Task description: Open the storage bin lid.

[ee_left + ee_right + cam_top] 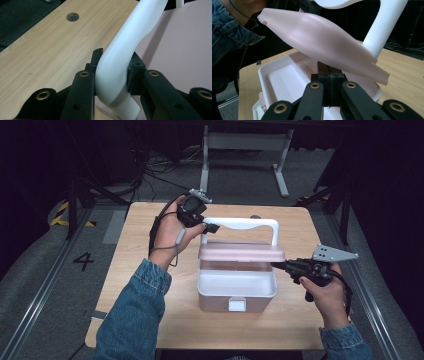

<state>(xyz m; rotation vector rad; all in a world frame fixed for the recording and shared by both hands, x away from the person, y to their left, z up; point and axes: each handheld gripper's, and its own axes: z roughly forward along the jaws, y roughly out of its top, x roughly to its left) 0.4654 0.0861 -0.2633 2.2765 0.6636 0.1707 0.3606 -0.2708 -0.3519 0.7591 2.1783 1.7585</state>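
Observation:
A box with a white base (235, 292) stands mid-table, its pink lid (240, 252) lifted and tilted over the open inside. A white handle (250, 223) arches above the lid. My left gripper (210, 227) is shut on the handle's left corner; in the left gripper view the handle (120, 57) sits squeezed between the jaws of that gripper (116, 62), with the pink lid (180, 45) behind. My right gripper (276, 265) is at the lid's right end. Its jaws (328, 70) are pressed together with nothing visible between them, tips under the lid (324, 42) and over the base (284, 77).
The box has a white latch (237, 304) on its front wall. The wooden table (150, 320) has a round hole (72, 17) near its far edge. A white frame (245, 142) and cables lie on the floor behind. A denim sleeve (229, 30) is close by.

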